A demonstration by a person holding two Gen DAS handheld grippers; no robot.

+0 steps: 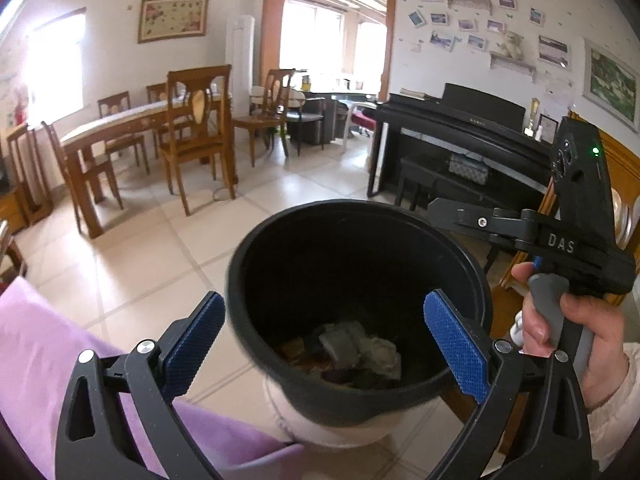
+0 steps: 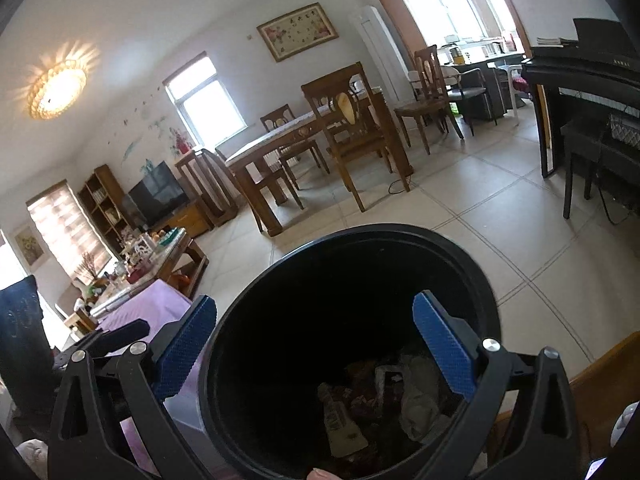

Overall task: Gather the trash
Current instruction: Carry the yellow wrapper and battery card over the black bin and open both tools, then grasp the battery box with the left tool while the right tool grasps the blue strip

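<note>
bin: black inside and out, directly ahead of both tools
trash: pale grey-white crumpled paper with brown and reddish scraps, low in the bin
finger pads: blue with a fine cross-hatched texture, on black arms
right gripper: black body, white "DAS" lettering, green light, grey handle
cloth: lilac, plain, to the left of the tools
floor: cream tiles with grey joints
chairs: warm brown wood, far ahead
piano: black, ahead to the right

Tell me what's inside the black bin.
The black bin holds crumpled white paper, a flattened printed wrapper and brownish scraps at its bottom. Whatever lies beneath that pile, and along the dark near wall, cannot be seen.
</note>
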